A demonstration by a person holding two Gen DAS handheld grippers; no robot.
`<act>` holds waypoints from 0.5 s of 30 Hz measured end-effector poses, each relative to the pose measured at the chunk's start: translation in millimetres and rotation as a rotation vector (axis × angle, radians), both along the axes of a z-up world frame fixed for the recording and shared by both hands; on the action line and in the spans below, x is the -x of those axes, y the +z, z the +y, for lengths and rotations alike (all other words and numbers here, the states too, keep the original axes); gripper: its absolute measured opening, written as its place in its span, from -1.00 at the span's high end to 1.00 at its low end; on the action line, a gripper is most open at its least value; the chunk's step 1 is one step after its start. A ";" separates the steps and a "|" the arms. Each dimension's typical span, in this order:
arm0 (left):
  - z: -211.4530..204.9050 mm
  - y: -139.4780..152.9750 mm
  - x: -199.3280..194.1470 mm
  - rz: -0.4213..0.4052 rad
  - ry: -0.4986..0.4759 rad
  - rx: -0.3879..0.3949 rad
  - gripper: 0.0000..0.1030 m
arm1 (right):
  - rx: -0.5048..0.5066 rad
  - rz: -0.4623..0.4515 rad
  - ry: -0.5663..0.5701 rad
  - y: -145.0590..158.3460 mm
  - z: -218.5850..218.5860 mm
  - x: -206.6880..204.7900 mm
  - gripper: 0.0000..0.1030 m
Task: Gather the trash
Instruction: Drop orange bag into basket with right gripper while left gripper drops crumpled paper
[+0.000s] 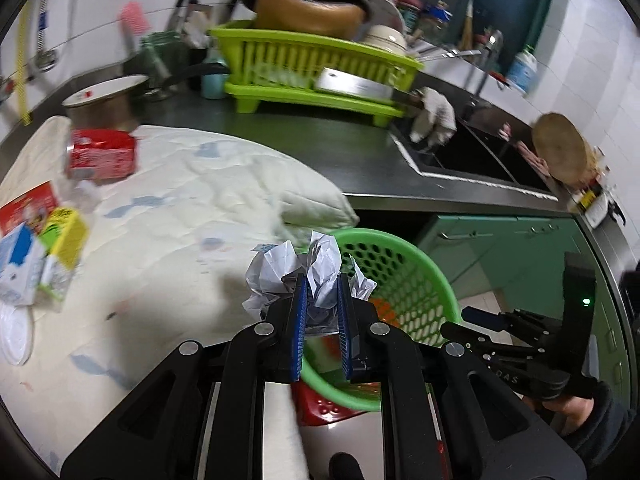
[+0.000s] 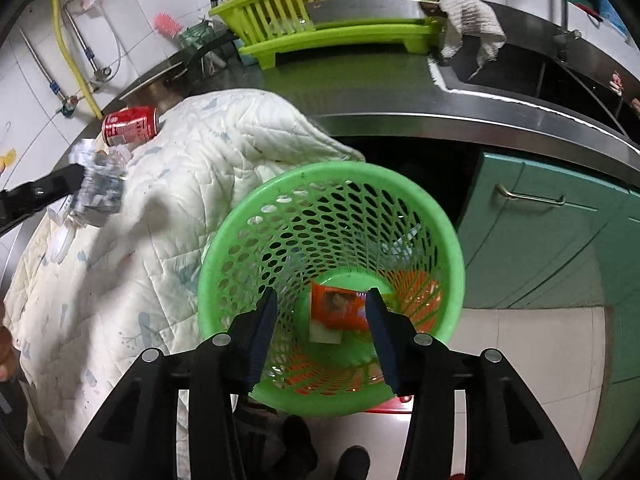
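My left gripper [image 1: 322,284] is shut on a crumpled ball of white paper [image 1: 276,270] and holds it above the quilted cloth, just left of the green mesh basket [image 1: 420,280]. In the right wrist view the same paper ball [image 2: 98,190] shows at the far left, in the left gripper's fingers [image 2: 60,182]. My right gripper [image 2: 322,300] is open and empty, directly over the basket [image 2: 240,232], which holds an orange wrapper [image 2: 340,308]. A red soda can [image 1: 102,154] lies on the cloth; it also shows in the right wrist view [image 2: 130,124]. Small cartons [image 1: 40,248] lie at the left.
A white quilted cloth [image 1: 180,208] covers the steel counter [image 1: 340,152]. A lime dish rack [image 1: 312,68] with a pot and a cleaver stands behind. A sink [image 1: 472,152] with a rag is to the right. Green cabinets [image 2: 552,220] stand below the counter. A metal pot [image 1: 100,100] stands behind the can.
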State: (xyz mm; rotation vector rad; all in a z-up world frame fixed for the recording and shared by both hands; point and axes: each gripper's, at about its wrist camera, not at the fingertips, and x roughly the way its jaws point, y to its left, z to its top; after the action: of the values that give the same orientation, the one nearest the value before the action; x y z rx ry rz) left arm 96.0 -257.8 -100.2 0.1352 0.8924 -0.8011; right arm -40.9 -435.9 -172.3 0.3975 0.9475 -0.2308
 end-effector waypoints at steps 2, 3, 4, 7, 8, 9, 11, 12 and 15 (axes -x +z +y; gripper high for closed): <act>-11.9 -5.8 1.0 0.022 -0.020 0.000 0.74 | 0.000 -0.012 -0.010 5.0 -3.6 6.5 0.09; -18.1 -8.8 1.9 0.035 -0.030 0.000 0.73 | 0.001 -0.015 -0.014 6.9 -5.2 8.6 0.05; -26.0 -12.8 2.8 0.046 -0.040 -0.005 0.73 | 0.004 -0.022 -0.023 10.1 -7.3 12.8 0.01; -40.7 -20.0 7.0 0.064 -0.066 -0.014 0.72 | 0.010 -0.037 -0.034 17.9 -11.2 20.9 -0.03; -46.5 -23.1 8.6 0.073 -0.075 -0.017 0.71 | 0.015 -0.041 -0.037 20.6 -12.0 23.4 -0.05; -51.8 -25.8 10.2 0.079 -0.084 -0.021 0.71 | 0.019 -0.049 -0.042 23.6 -13.2 26.3 -0.11; -60.7 -30.5 12.6 0.086 -0.093 -0.036 0.64 | 0.026 -0.059 -0.051 27.9 -13.8 30.9 -0.13; -64.0 -32.9 13.4 0.092 -0.095 -0.040 0.64 | 0.031 -0.062 -0.053 29.8 -14.4 33.0 -0.13; -70.3 -38.1 14.1 0.113 -0.104 -0.048 0.48 | 0.036 -0.070 -0.059 34.9 -16.6 39.4 -0.13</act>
State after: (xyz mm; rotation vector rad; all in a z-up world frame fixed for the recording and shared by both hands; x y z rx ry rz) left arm 81.8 -328.0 -138.3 0.1806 1.0177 -0.8912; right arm -80.2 -452.6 -137.4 0.3988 0.8622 -0.2853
